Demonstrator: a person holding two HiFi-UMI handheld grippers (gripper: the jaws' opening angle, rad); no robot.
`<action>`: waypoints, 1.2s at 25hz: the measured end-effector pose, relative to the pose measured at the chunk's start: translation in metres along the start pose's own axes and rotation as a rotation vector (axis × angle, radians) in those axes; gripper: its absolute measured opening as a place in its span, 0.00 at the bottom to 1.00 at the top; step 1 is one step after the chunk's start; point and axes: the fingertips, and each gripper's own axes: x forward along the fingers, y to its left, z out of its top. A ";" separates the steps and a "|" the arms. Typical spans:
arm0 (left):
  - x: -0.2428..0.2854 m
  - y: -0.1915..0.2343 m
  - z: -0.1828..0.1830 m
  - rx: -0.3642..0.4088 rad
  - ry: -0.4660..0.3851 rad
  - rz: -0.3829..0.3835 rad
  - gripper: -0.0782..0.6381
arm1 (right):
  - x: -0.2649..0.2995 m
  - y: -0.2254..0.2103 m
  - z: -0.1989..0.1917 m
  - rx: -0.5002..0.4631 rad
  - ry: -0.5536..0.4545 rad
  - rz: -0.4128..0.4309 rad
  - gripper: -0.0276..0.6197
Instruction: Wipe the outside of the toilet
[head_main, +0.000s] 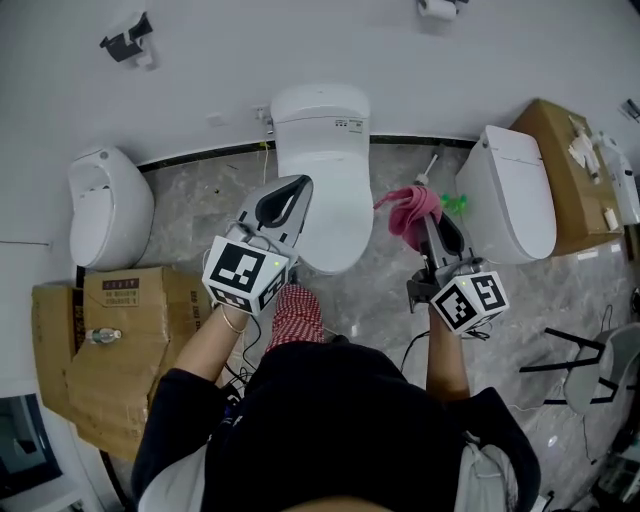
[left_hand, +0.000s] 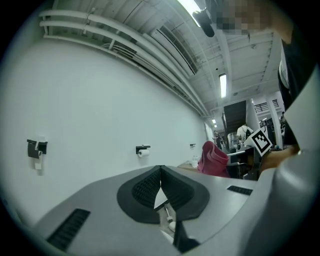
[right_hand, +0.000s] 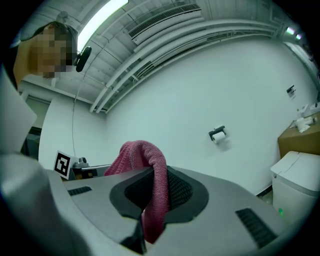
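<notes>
The toilet (head_main: 322, 165) stands on the marble floor (head_main: 385, 300) with its back against the white wall (head_main: 300, 40), lid down, directly ahead of the person. The left gripper (head_main: 298, 183) is held over the left edge of the toilet's lid; in the left gripper view its fingers (left_hand: 150, 186) meet at their tips with nothing between them. Whether they touch the lid cannot be told. The right gripper (head_main: 432, 225) is held over the floor just to the right of the bowl, between that toilet and the neighbouring toilet (head_main: 512, 192) on the right. Its fingers (right_hand: 182, 190) are clamped on a pink cloth (head_main: 412, 212), which bunches above them and hangs down through the gap in the right gripper view. The cloth is near the toilet's right side but apart from it. Another toilet (head_main: 108, 205) stands at the left by the wall, with cardboard boxes (head_main: 125, 335) on the floor in front of it. A paper-roll holder (right_hand: 217, 134) is mounted on the wall.
</notes>
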 end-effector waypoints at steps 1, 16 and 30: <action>0.008 0.005 0.000 -0.004 -0.003 -0.011 0.12 | 0.007 -0.004 0.002 0.000 -0.001 -0.009 0.13; 0.098 0.140 0.003 -0.046 -0.033 -0.065 0.12 | 0.150 -0.027 0.017 -0.042 0.017 -0.072 0.13; 0.120 0.264 -0.018 -0.075 0.011 -0.076 0.12 | 0.292 -0.009 0.002 -0.058 0.023 -0.066 0.13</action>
